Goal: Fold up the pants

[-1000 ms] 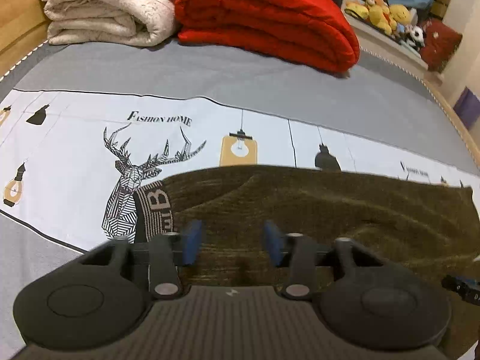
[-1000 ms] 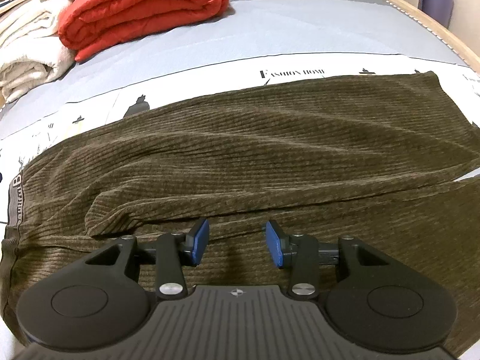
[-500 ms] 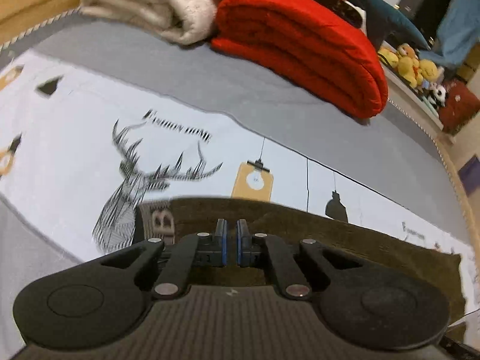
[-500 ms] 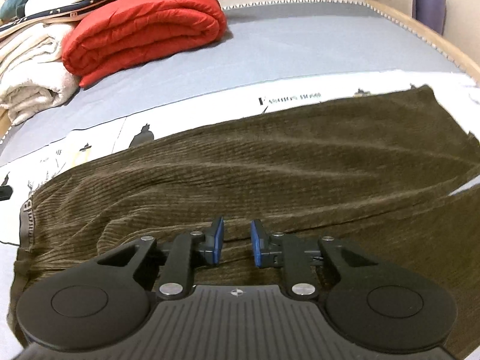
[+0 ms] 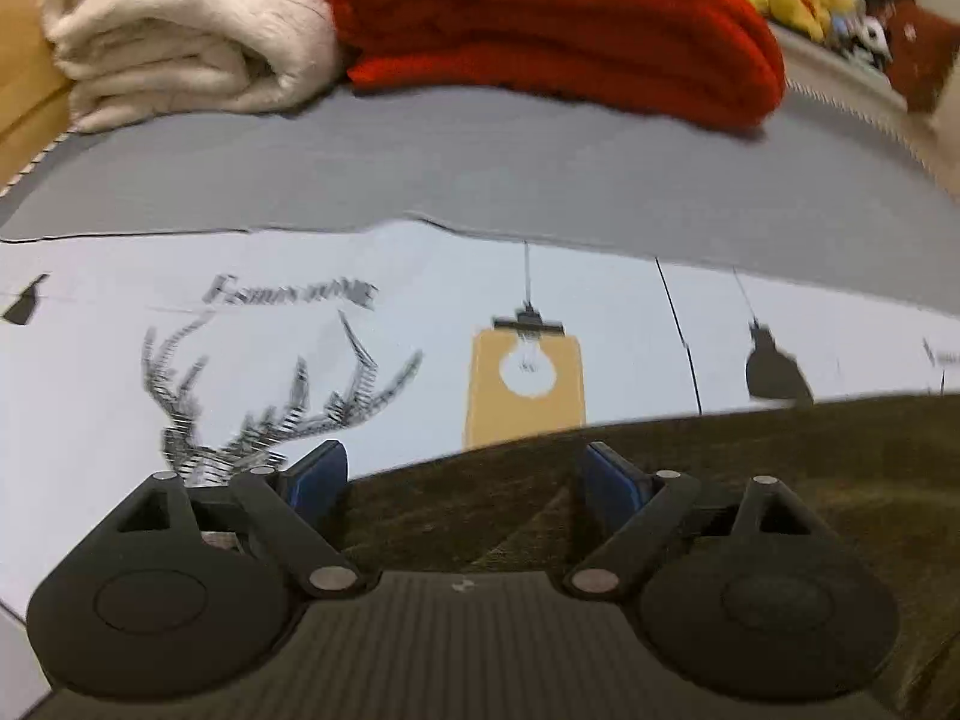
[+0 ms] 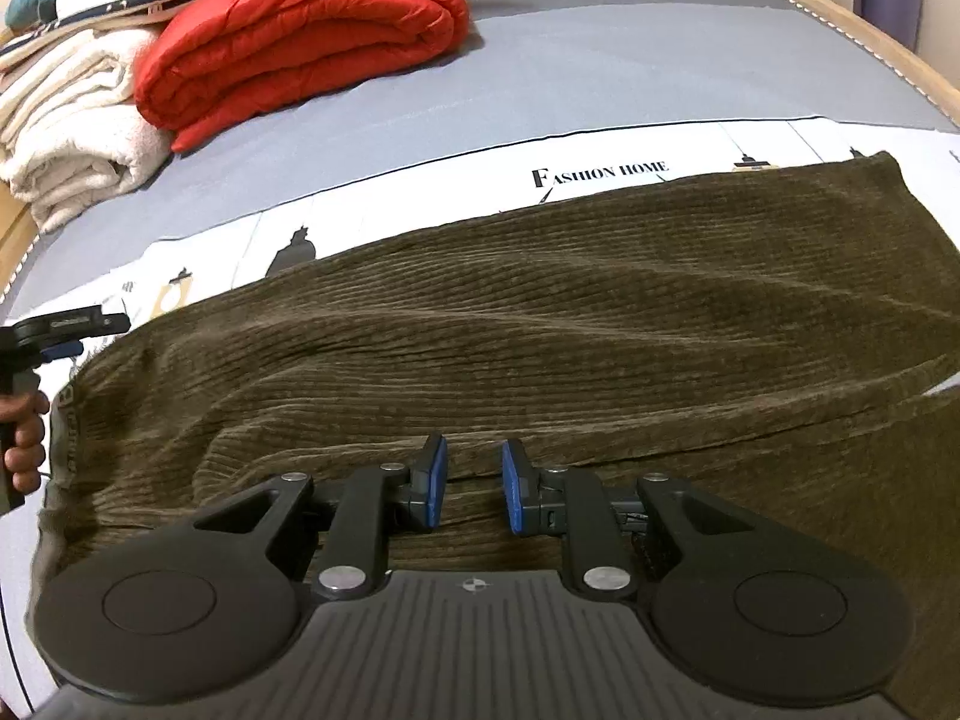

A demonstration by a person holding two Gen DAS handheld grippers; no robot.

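Olive-brown corduroy pants (image 6: pixel 570 324) lie spread across the printed bedsheet, folded lengthwise, waistband at the left (image 6: pixel 63 432). In the left wrist view the pants (image 5: pixel 750 468) fill the lower right. My left gripper (image 5: pixel 462 480) is open wide and empty over the waist end; it also shows at the left edge of the right wrist view (image 6: pixel 66 324). My right gripper (image 6: pixel 471 483) is open with a narrow gap, just above the fold edge at mid-leg, holding nothing.
A folded red quilt (image 6: pixel 300 42) and a cream blanket (image 6: pixel 72 120) are stacked at the far side of the bed; both also show in the left wrist view (image 5: pixel 558 24) (image 5: pixel 180 42). The wooden bed rim (image 6: pixel 888 48) curves at the right.
My left gripper shut over the waist end and has opened wide again, moving forward over the sheet. My right gripper narrowed, then opened a little, staying at the fold edge.
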